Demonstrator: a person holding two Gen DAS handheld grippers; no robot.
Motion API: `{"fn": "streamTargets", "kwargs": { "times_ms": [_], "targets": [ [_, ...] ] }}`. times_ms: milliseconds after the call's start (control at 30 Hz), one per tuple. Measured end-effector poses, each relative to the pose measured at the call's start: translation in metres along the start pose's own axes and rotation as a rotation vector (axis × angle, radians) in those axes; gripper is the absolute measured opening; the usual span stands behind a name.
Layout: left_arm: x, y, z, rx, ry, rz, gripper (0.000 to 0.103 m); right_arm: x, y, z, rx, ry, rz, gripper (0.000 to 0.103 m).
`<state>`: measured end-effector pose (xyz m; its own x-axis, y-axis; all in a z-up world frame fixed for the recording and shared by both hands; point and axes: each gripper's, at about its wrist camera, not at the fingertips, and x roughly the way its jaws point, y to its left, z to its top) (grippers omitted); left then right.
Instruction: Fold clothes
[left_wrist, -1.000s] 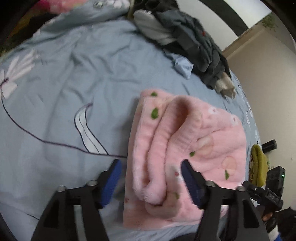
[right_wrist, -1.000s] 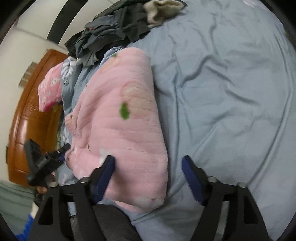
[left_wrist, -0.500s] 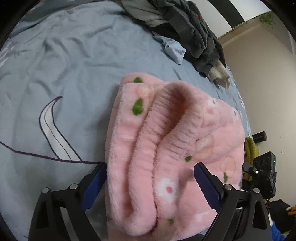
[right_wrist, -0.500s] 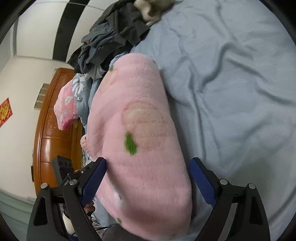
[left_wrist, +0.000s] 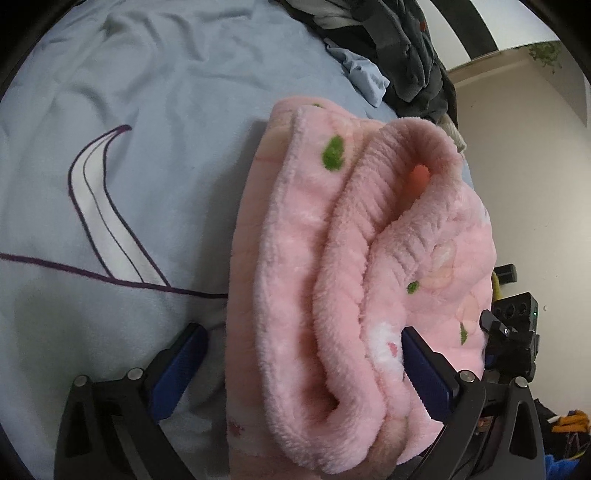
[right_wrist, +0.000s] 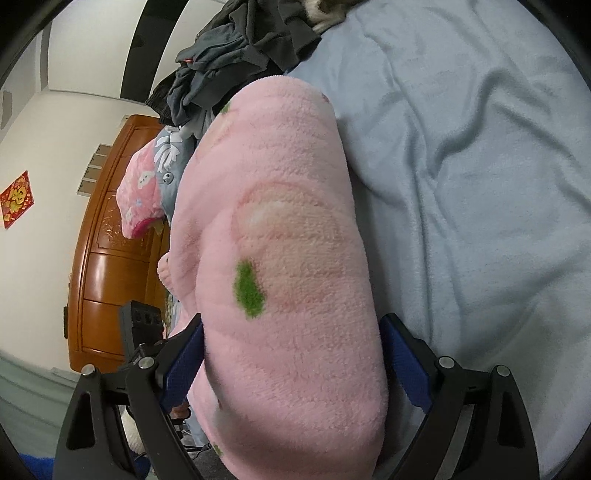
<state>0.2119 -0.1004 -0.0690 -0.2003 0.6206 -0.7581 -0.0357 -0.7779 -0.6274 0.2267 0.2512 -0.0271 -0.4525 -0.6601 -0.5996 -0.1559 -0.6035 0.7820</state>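
Observation:
A folded pink fleece garment (left_wrist: 354, 258) with green leaf spots lies between the fingers of both grippers, over a light blue bedsheet (left_wrist: 147, 110). My left gripper (left_wrist: 306, 365) is wide open around one end of the bundle, its blue pads on either side. My right gripper (right_wrist: 295, 358) is wide open around the other end (right_wrist: 280, 258), pads against the fleece sides. The bundle appears lifted off the sheet, resting on the grippers.
A heap of dark grey clothes (left_wrist: 399, 40) and a light blue item (left_wrist: 364, 77) lie at the far side of the bed. A wooden cabinet (right_wrist: 110, 258) and a pink patterned garment (right_wrist: 140, 195) stand beyond the bed edge. The opposite gripper shows in the left wrist view (left_wrist: 513, 332).
Both grippers have slid further onto the pink bundle, which now fills more of each view and looks raised from the sheet. The jaws stay wide.

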Motion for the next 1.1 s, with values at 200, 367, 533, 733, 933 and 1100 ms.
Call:
{"fn": "streamTargets", "kwargs": {
  "times_ms": [200, 367, 533, 733, 933, 1100],
  "targets": [
    [-0.006, -0.010, -0.001, 0.026, -0.038, 0.030, 0.099, 0.003, -0.003, 0.001, 0.008, 0.000, 0.015, 0.092],
    [-0.007, -0.012, 0.002, 0.002, -0.077, 0.007, 0.077, 0.004, -0.004, 0.006, 0.021, 0.000, 0.025, 0.090],
    [-0.013, -0.021, -0.001, 0.008, -0.095, 0.049, 0.053, 0.004, 0.001, 0.011, 0.056, 0.005, 0.013, 0.063],
    [-0.035, -0.058, -0.005, 0.062, -0.136, 0.109, 0.041, -0.016, 0.023, 0.010, 0.032, 0.001, -0.011, 0.045],
    [-0.065, -0.116, -0.022, 0.150, -0.182, 0.080, 0.041, -0.072, 0.055, 0.003, -0.048, -0.068, 0.008, 0.044],
    [-0.057, -0.188, -0.029, 0.254, -0.182, 0.030, 0.041, -0.151, 0.048, -0.004, -0.089, -0.153, 0.014, 0.044]
  ]
}}
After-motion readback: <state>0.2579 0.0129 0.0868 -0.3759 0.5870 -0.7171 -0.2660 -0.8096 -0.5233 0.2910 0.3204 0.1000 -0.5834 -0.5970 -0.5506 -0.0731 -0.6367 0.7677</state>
